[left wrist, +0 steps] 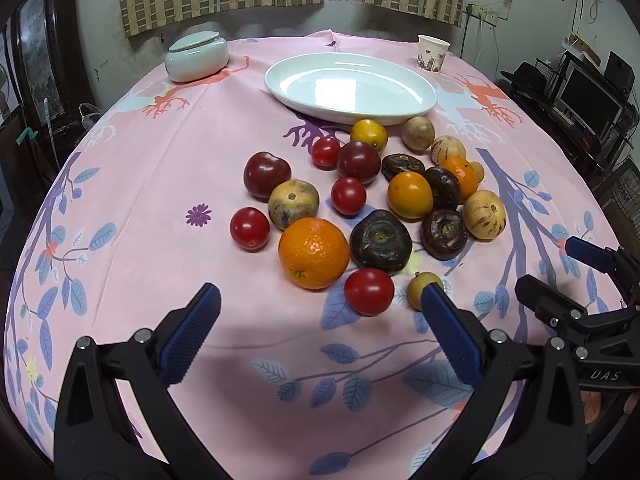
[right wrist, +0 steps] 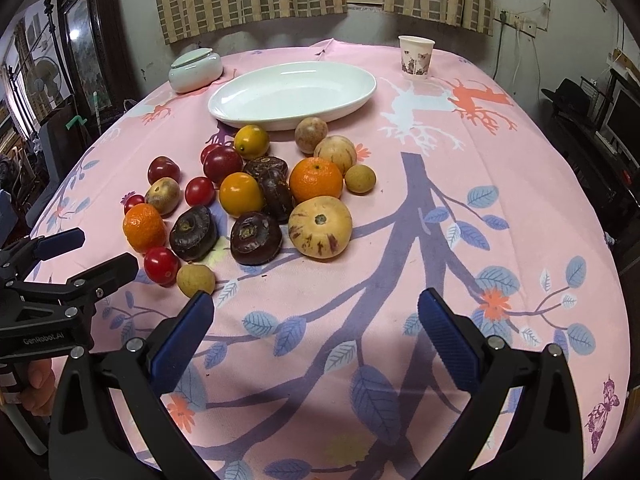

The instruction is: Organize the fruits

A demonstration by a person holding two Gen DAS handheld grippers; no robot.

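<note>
— How are the fingers set?
— The left gripper (left wrist: 320,308) is spread wide above the pink patterned tablecloth (left wrist: 140,184); nothing is held. The right gripper (right wrist: 316,312) is likewise spread wide and empty.
— What is counted?
— Two oranges, one large orange (left wrist: 314,253) nearest the front edge, four red cherry tomatoes, and four dark purple fruits are seen heaped mid-table. One empty white oval dish (left wrist: 352,87) is set behind them, towards the far edge.
</note>
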